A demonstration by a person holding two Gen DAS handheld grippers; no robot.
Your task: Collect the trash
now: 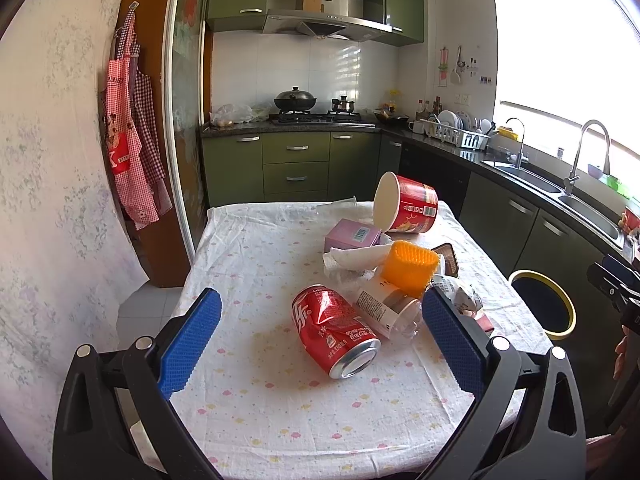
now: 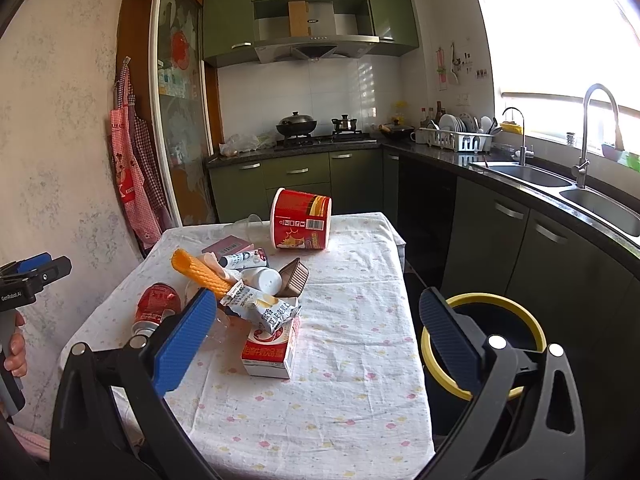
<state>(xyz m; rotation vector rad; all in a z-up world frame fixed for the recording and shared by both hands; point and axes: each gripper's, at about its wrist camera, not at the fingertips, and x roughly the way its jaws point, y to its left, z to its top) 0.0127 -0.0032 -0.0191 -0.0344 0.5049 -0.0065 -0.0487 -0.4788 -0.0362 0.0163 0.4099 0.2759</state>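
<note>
The kitchen had green cabinets, a hob with a wok at the back and a sink under a bright window on the right. A table (image 1: 256, 248) with a dotted white cloth stood in the middle, and trash lay heaped on it. A dented red can (image 1: 336, 332) lay on its side nearest the left gripper (image 1: 322, 338), with a clear-and-white cup (image 1: 386, 306) touching it. Behind them were an orange mesh sleeve (image 1: 410, 266), crumpled tissue (image 1: 352, 260), a pink box (image 1: 352, 236) and a red noodle tub (image 1: 408, 204) tipped on its side at the far end. On the right side of the heap a red-and-white carton (image 2: 270, 350) sat under a torn wrapper (image 2: 260, 308), beside a brown tray (image 2: 294, 278) and a white bottle (image 2: 262, 280). A yellow-rimmed bin (image 2: 516, 312) stood on the floor just beside the table's right edge.

The left gripper hovered wide open above the cloth, its blue pads flanking the can and holding nothing. The right gripper (image 2: 320, 330) was also spread wide and empty, one pad over the heap, the other over the bin.
</note>
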